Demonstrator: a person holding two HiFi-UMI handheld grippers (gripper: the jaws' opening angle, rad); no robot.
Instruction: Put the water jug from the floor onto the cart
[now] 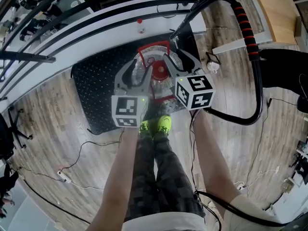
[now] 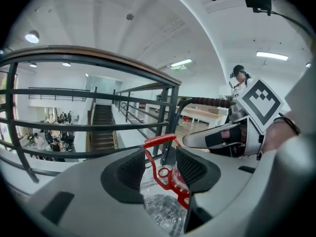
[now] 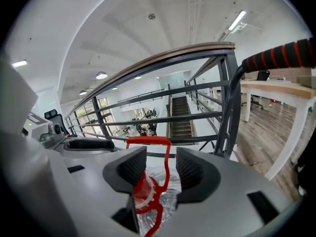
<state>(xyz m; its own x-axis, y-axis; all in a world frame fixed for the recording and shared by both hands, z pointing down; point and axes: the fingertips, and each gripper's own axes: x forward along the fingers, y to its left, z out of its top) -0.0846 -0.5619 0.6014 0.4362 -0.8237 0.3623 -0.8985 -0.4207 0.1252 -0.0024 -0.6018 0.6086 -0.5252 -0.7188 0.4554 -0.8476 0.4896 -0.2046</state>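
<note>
The person's legs [image 1: 161, 177] and green shoes [image 1: 156, 125] filled the bottom of the head view, toes at the edge of the cart's black studded deck [image 1: 96, 90]. The water jug [image 1: 161, 87] appeared to stand on that deck just ahead of them, its red handle [image 1: 154, 45] upright, so the lift looked done.

The left gripper [image 2: 160, 169] and the right gripper [image 3: 160, 169] both sat with jaws spread. The handle rose between each pair of pads, but neither pair pressed on it.

The jug was clear, thin-walled plastic, crinkled where it showed. It would probably dent under a squeeze and slide in a side grip, and would be heavy if full, though no view showed the water level. The stiff red handle was the sensible hold, although the jug would likely swing from it.

Only the head view showed the deck, the jug's footing and the cart's push bar [image 1: 245, 28] curving round. Only the gripper views showed the gaps at the pads and the railing [image 3: 197, 53] beyond.
</note>
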